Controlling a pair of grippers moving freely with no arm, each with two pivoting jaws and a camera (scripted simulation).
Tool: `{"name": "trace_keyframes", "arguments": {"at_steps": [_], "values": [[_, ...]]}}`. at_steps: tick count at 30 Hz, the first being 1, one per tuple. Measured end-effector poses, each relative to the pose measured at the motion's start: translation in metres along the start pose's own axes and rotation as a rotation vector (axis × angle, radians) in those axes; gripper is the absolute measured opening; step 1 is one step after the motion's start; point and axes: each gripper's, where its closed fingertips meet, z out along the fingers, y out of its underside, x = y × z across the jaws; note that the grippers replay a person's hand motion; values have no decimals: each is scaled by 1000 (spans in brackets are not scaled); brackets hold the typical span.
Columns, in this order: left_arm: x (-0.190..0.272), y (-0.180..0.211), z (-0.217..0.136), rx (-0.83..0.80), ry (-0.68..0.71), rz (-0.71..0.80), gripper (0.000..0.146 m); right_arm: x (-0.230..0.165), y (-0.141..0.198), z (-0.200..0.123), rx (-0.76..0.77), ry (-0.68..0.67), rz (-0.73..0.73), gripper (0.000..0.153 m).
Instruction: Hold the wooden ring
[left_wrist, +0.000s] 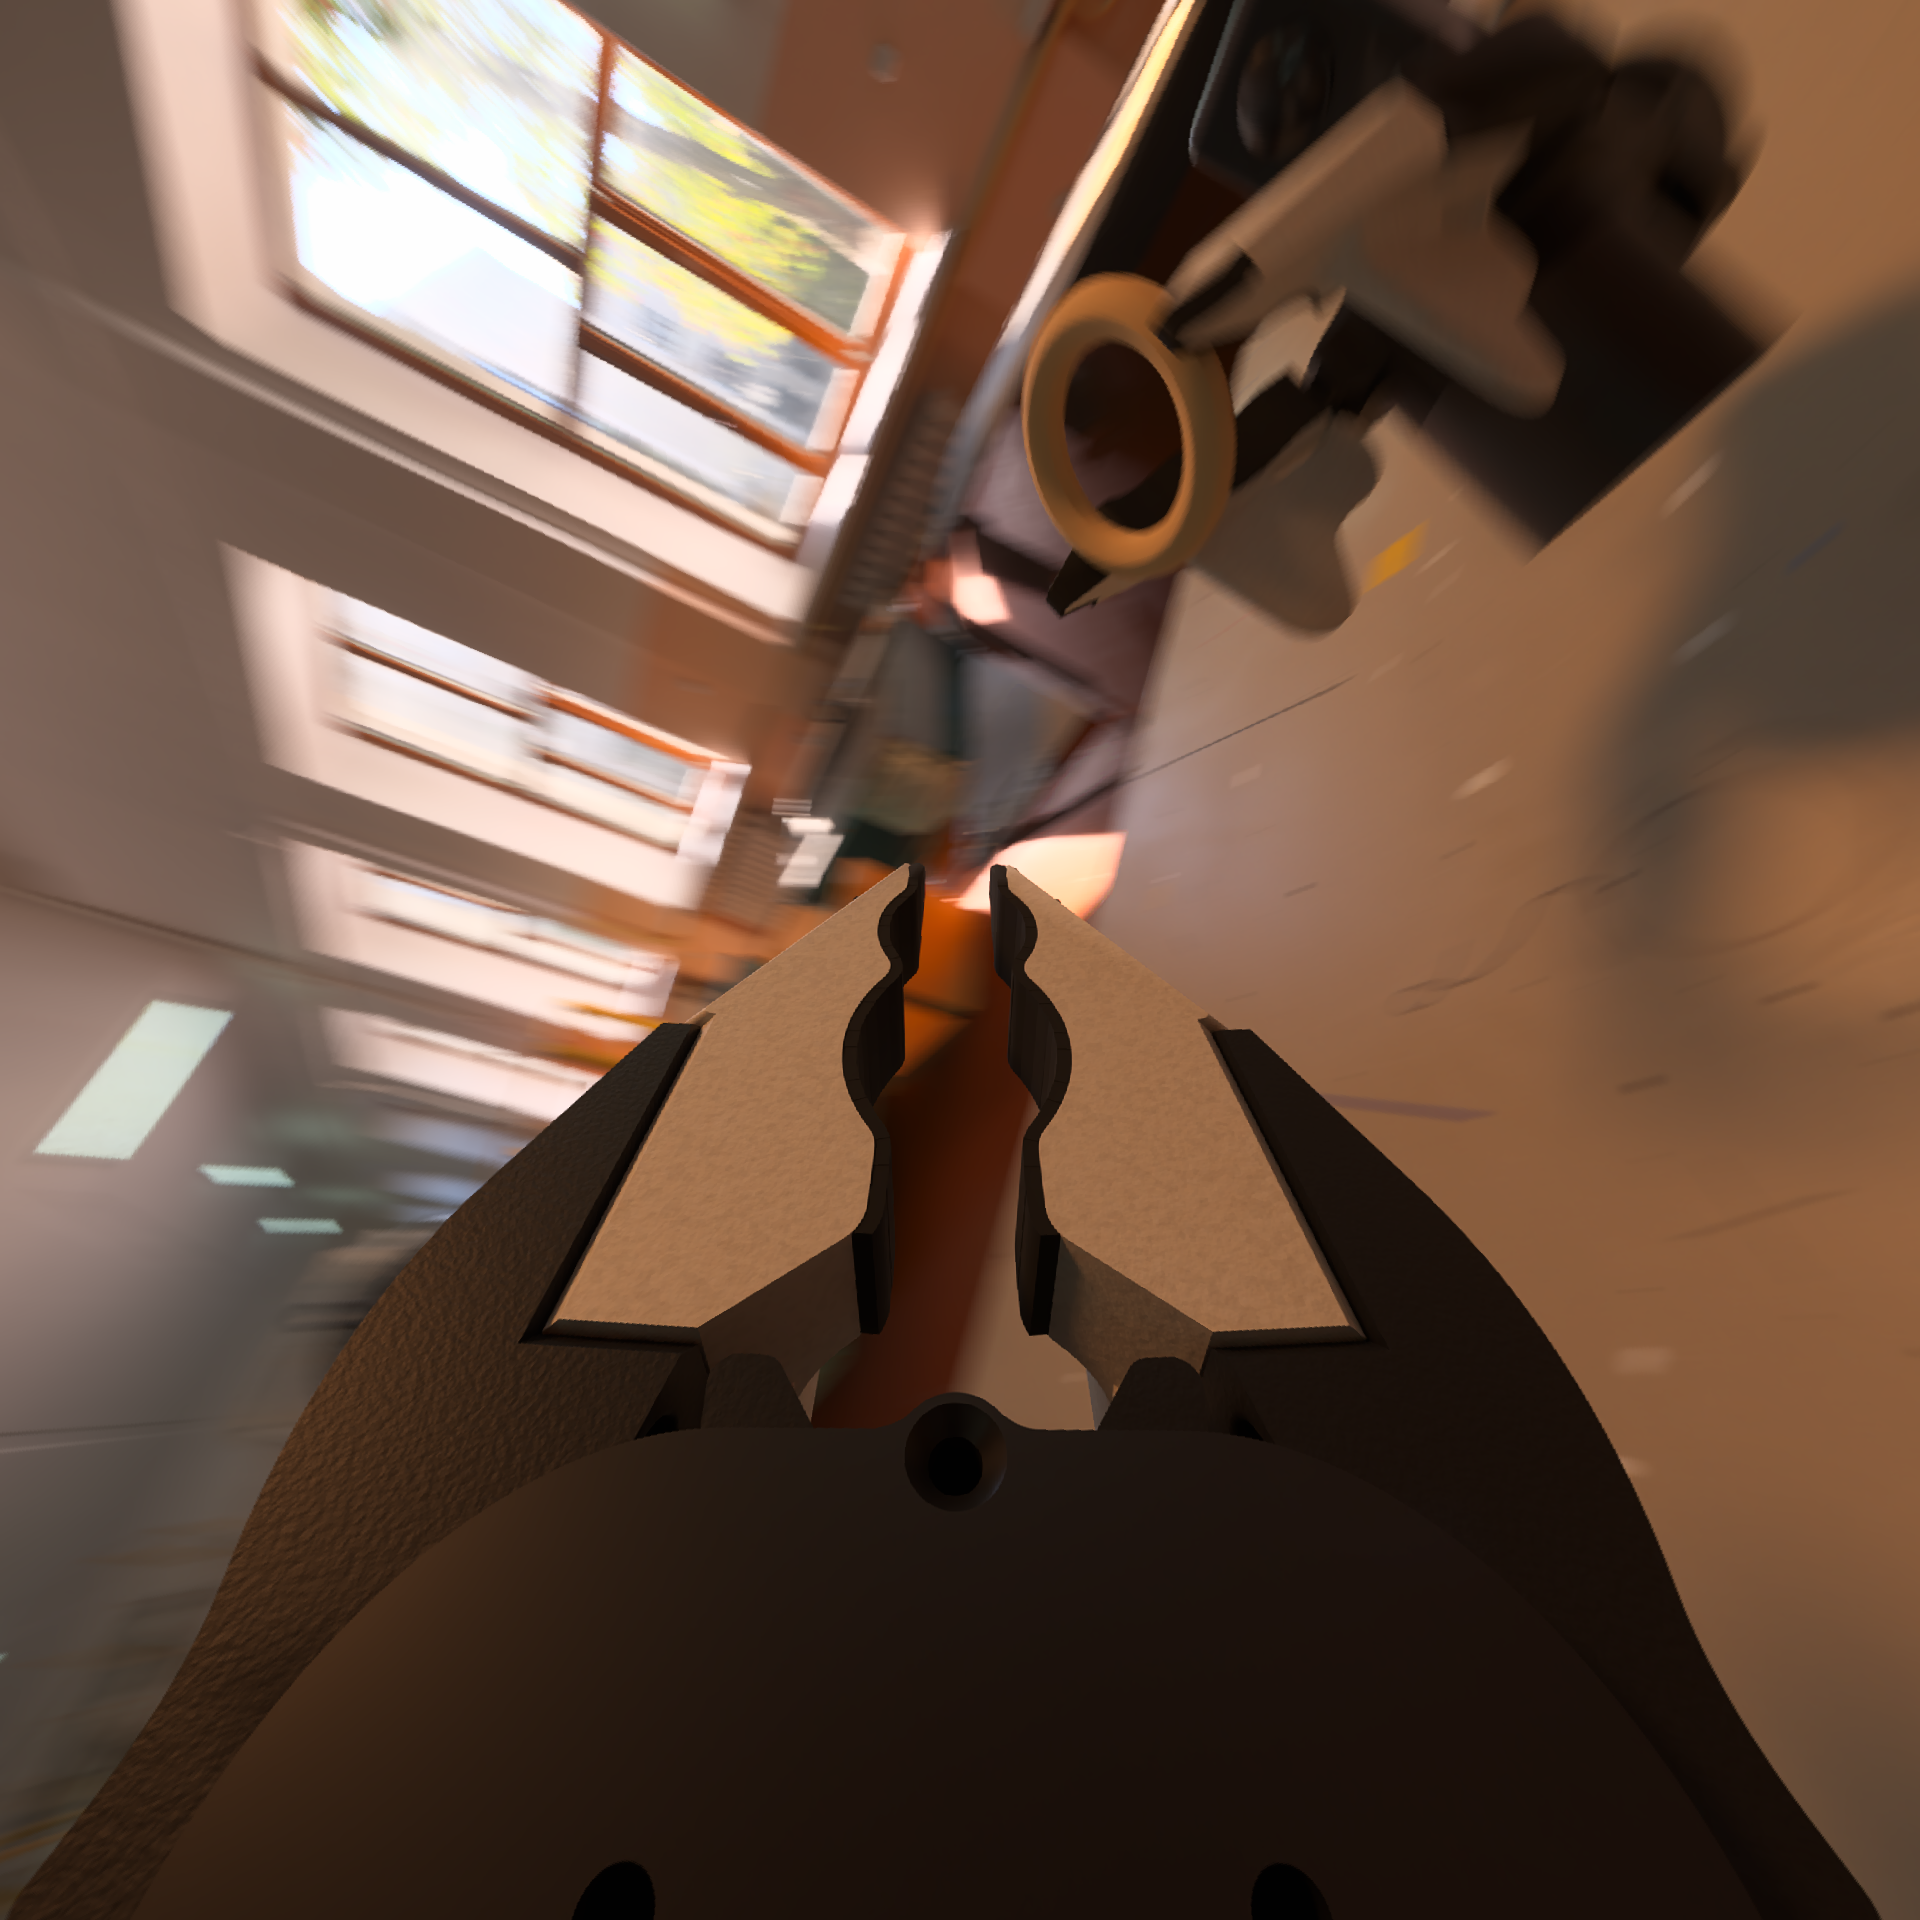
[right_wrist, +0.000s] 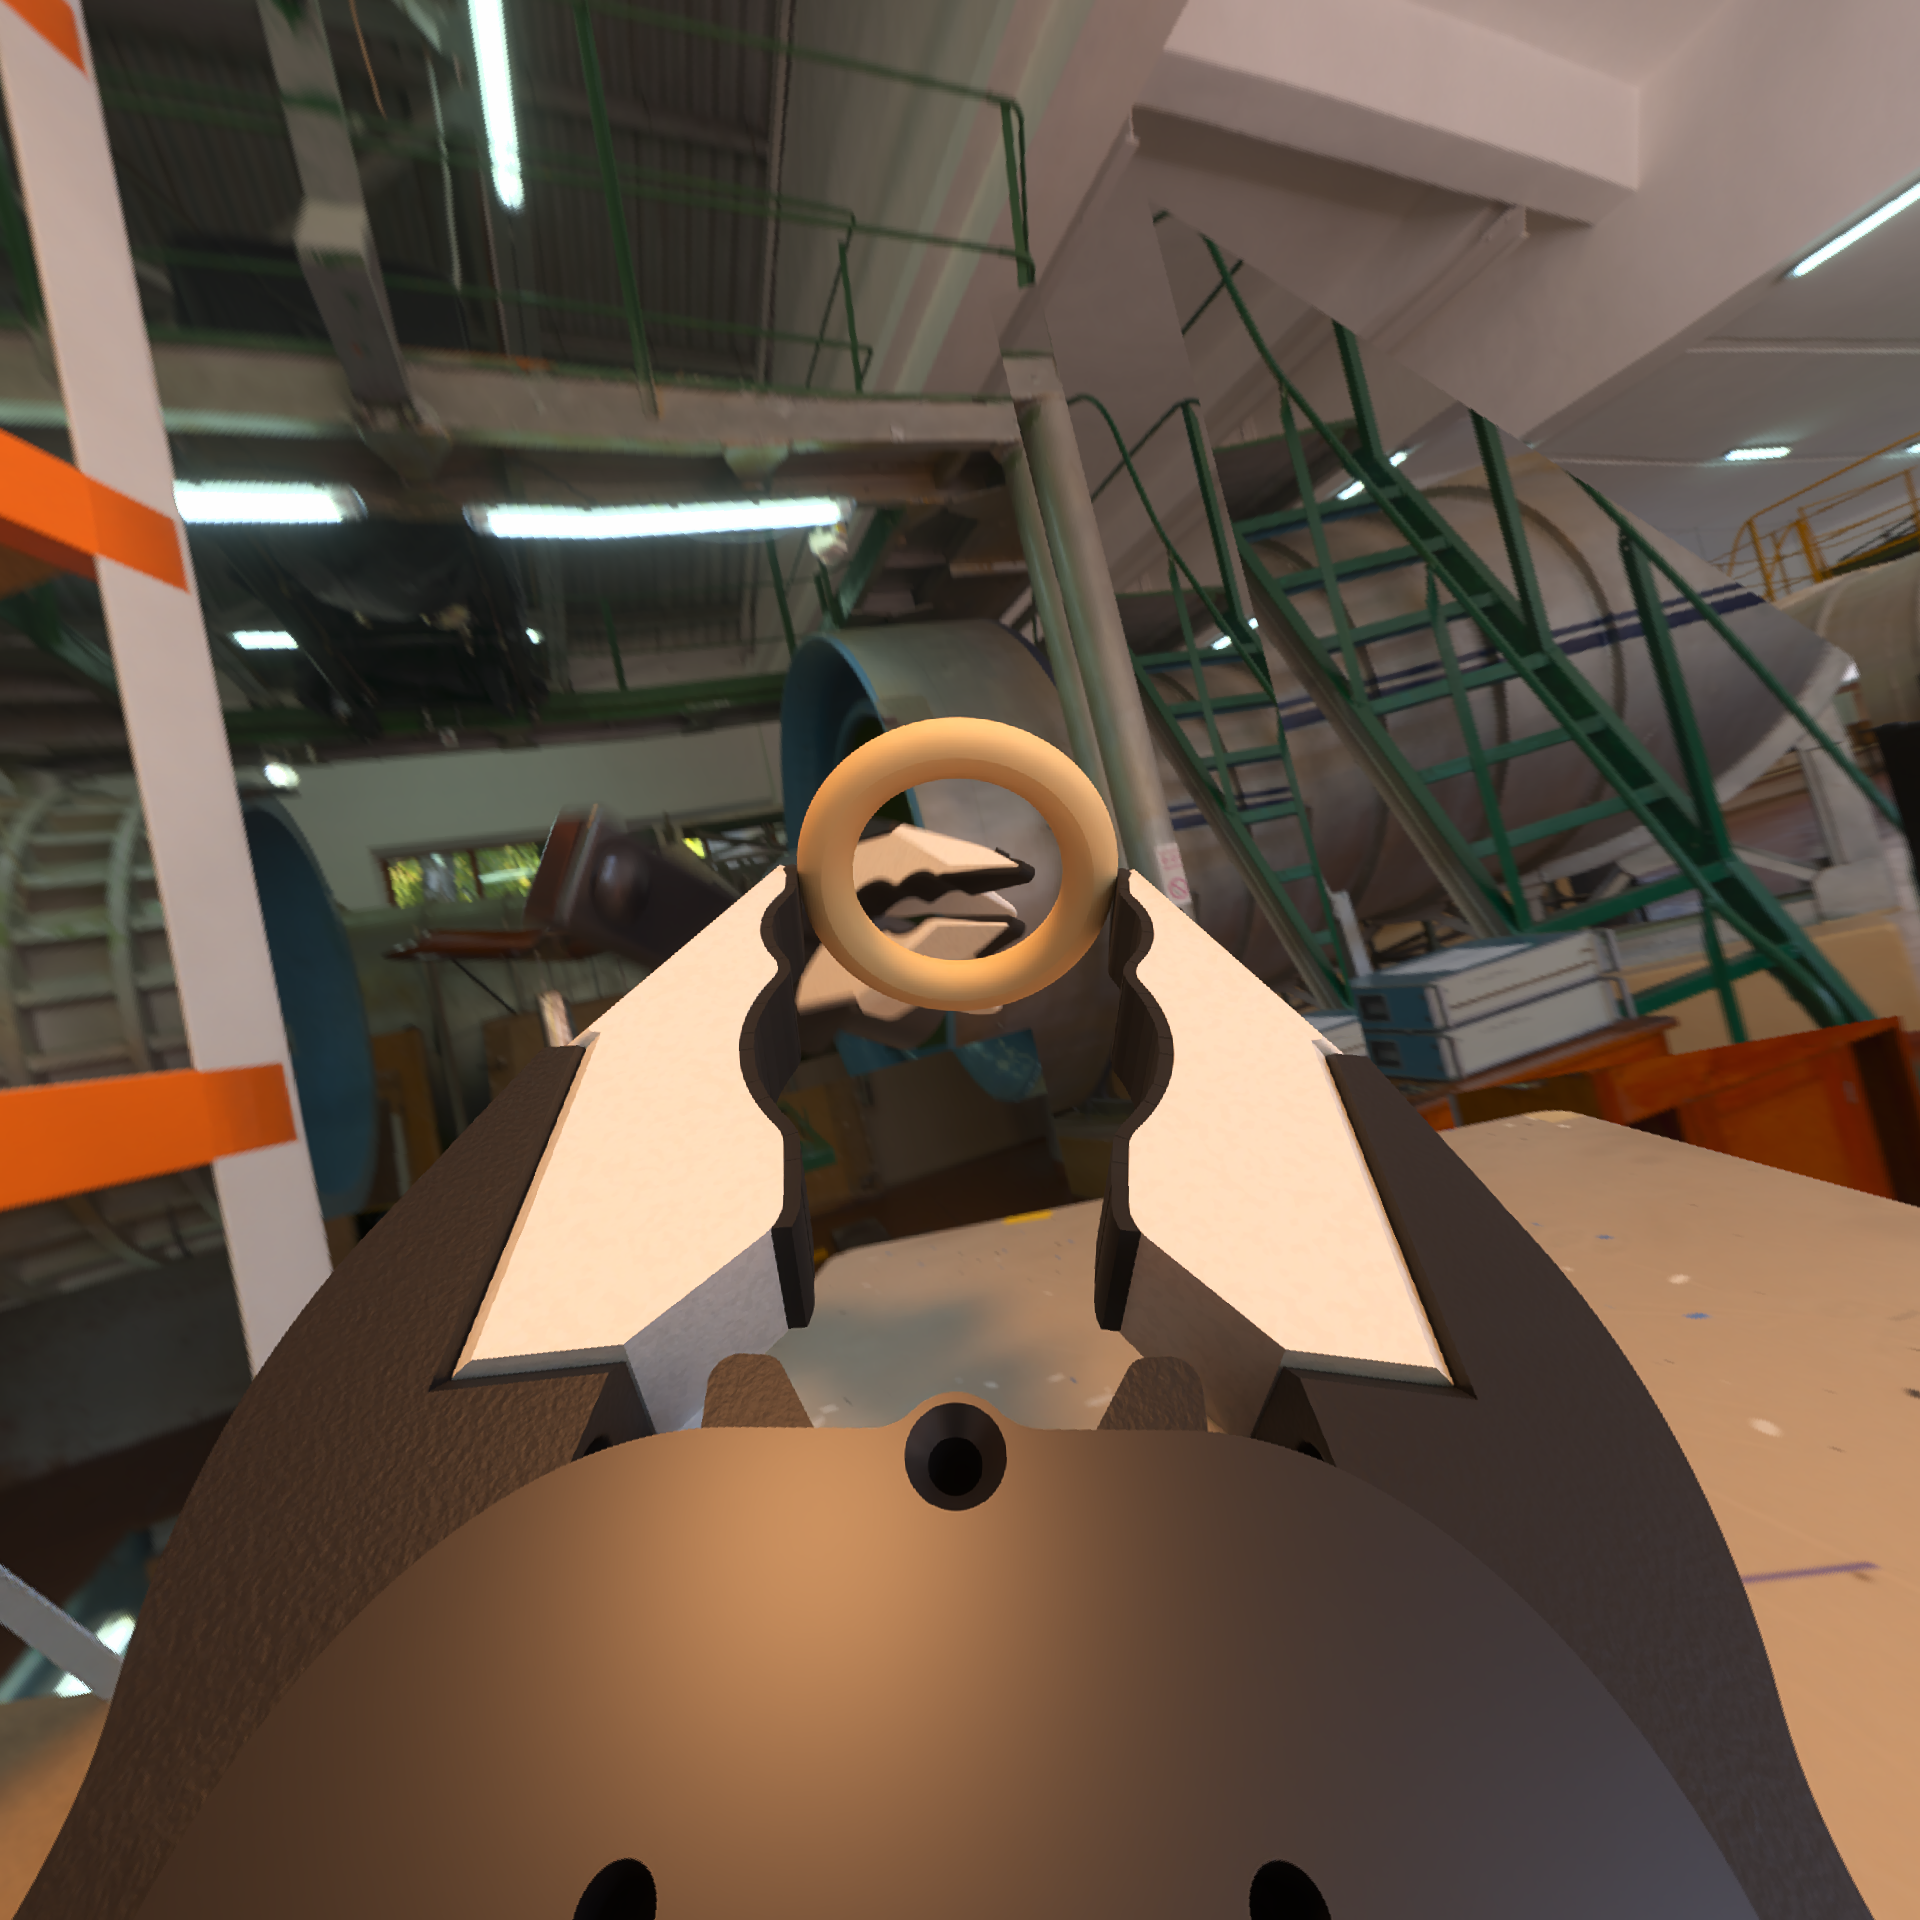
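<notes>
The wooden ring (right_wrist: 956, 985) is a tan torus held upright between the fingertips of my right gripper (right_wrist: 956, 883), which is shut on its two sides above the table. My left gripper (left_wrist: 956, 883) is shut, with only a narrow slit between its fingers, and holds nothing. In the left wrist view, which is blurred, the ring (left_wrist: 1042, 436) and the right gripper (left_wrist: 1127, 457) show at the upper right, off to the side of my left fingers. In the right wrist view the left gripper (right_wrist: 1018, 888) shows through the ring's hole, farther off and pointing towards it.
A tan speckled table (right_wrist: 1558, 1299) lies below the right gripper and also shows in the left wrist view (left_wrist: 1455, 935). A white post with orange bars (right_wrist: 156, 727) stands at the left. Green stairs (right_wrist: 1507, 675) are far behind.
</notes>
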Motion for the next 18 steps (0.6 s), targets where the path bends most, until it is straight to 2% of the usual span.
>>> {"name": "trace_keyframes", "arguments": {"at_steps": [4,7,9,13,16,18], "values": [[4,-7,-6,47,441,-669,12,-3,4,-2,-63,18,-96,59],[9,-4,-14,21,735,-947,12,-10,8,-2,-105,-15,-173,59],[19,7,-18,-73,905,-1022,13,-11,11,-3,-128,-13,-225,59],[52,37,-22,-313,1128,-1084,13,-6,13,-11,-171,27,-245,59],[87,61,-18,-516,1187,-962,15,-4,8,-17,-156,40,-243,59],[110,68,-9,-542,1188,-880,17,-3,6,-21,-143,44,-237,59]]}}
